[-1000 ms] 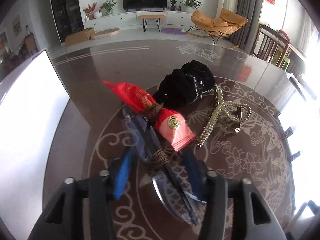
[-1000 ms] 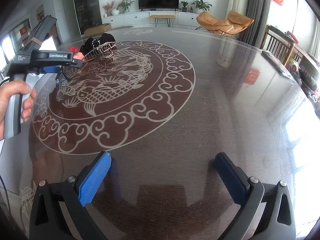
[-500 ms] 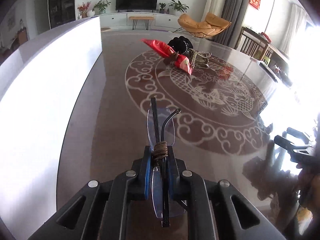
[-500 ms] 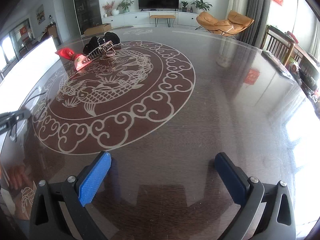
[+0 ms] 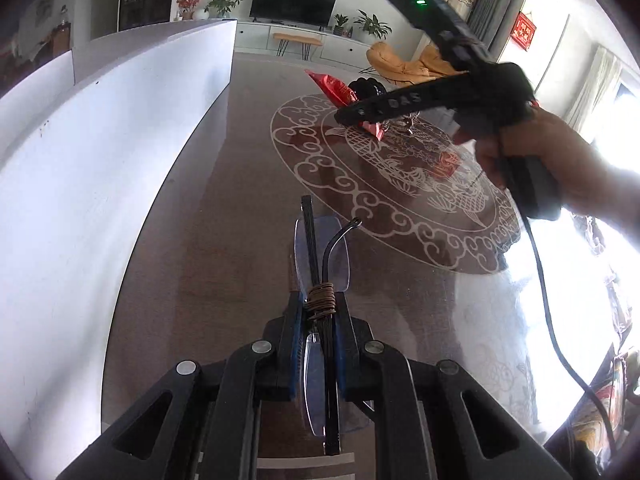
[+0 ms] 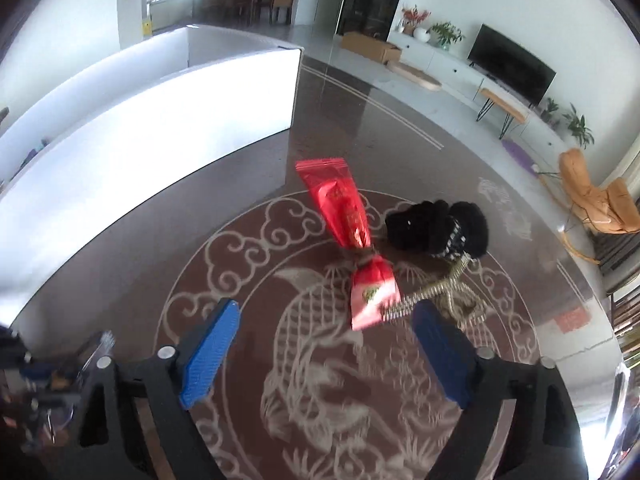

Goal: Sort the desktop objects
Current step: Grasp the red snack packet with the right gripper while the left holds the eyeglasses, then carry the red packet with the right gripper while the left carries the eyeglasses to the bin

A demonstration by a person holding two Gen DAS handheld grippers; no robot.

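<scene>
Your left gripper (image 5: 316,322) has its jaws clenched on folded eyeglasses (image 5: 320,264), lifted above the desk (image 5: 240,184) beside the white box (image 5: 100,168). Your right gripper (image 6: 324,344), jaws released, hovers near the red packet (image 6: 344,216), black scrunchie (image 6: 436,228) and metal hair clip (image 6: 440,296).

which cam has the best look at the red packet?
Right wrist: the red packet lies whole and unobstructed ahead of the open right gripper, beside the black scrunchie. In the left wrist view it is far off, and the right gripper partly hides it.
</scene>
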